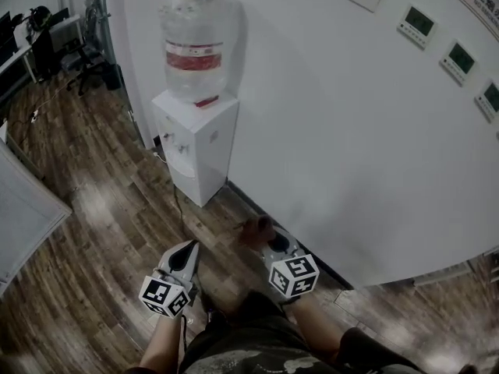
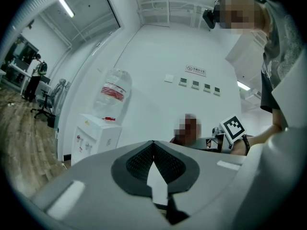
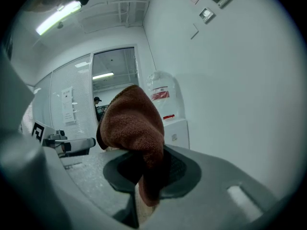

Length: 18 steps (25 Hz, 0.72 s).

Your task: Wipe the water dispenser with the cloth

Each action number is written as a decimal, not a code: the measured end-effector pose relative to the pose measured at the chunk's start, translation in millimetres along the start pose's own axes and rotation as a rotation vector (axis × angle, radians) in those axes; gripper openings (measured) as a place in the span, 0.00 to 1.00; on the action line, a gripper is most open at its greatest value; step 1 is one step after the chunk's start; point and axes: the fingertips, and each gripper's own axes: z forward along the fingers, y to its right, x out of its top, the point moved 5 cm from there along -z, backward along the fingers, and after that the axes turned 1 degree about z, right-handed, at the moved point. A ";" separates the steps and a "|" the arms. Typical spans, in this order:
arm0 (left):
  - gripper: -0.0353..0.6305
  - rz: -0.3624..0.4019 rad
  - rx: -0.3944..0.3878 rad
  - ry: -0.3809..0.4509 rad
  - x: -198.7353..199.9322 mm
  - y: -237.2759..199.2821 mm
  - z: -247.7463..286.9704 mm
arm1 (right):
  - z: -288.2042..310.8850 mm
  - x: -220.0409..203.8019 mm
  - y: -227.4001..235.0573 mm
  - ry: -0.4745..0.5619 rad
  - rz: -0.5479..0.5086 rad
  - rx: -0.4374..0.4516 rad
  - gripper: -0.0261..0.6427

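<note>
While the right gripper point(image 3: 146, 163) clamps the cloth point(image 3: 130, 123), the bottle label point(image 1: 192, 56) is unreadable.

Rust-brown cloth point(image 3: 132, 128), nubbly all over. Plain white for the water dispenser point(image 1: 195, 142). Clear, colourless bottle point(image 1: 192, 49), banded with a red label edged in white, plus a red collar at the neck. Pale grey on the left gripper point(image 2: 153, 152) and the right gripper point(image 3: 144, 176), with black mesh-patterned pads. Black-and-white square patterns on the left cube point(image 1: 165, 294) and the right cube point(image 1: 294, 275). Brown wood-plank pattern across the floor point(image 1: 101, 209), streaked lighter and darker. White wall point(image 1: 335, 131). Dark camouflage blotches on the trousers point(image 1: 257, 353).
</note>
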 end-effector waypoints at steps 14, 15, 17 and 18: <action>0.08 0.070 -0.053 -0.034 16.6 49.0 20.4 | -30.4 13.3 12.1 -0.013 -0.013 0.062 0.12; 0.08 0.065 -0.056 -0.040 12.0 52.6 20.3 | -32.7 6.5 14.2 -0.027 -0.005 0.062 0.12; 0.08 0.057 -0.058 -0.054 5.5 57.3 17.2 | -38.4 -3.6 12.8 -0.051 -0.002 0.062 0.12; 0.08 0.052 -0.057 -0.057 4.6 58.8 15.1 | -41.5 -6.0 10.1 -0.056 -0.005 0.062 0.12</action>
